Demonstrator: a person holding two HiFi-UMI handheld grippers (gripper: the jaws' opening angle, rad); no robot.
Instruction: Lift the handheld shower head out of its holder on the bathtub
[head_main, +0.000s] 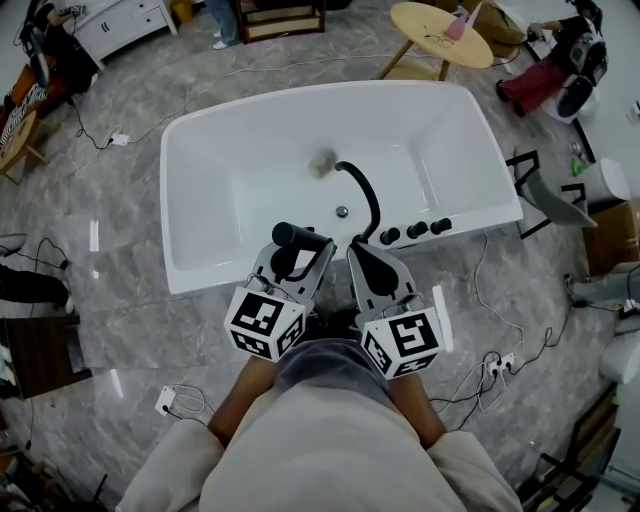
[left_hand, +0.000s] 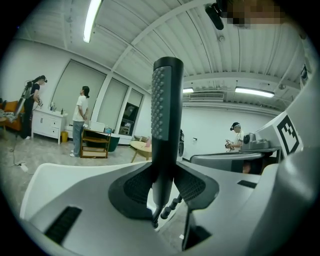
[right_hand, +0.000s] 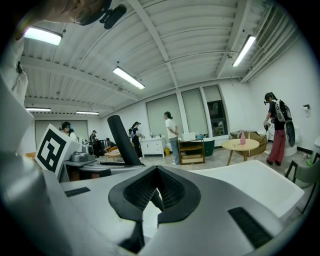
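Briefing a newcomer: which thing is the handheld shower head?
Find the white bathtub. At its near rim the left gripper clamps a black cylindrical handheld shower head; unlike the curved black spout and round black knobs, its face is dimpled.

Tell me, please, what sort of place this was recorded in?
Probably a staged test room or studio rather than a real bathroom: the freestanding bathtub stands on an open floor, loose cables trail across it, and other people work near a round table.
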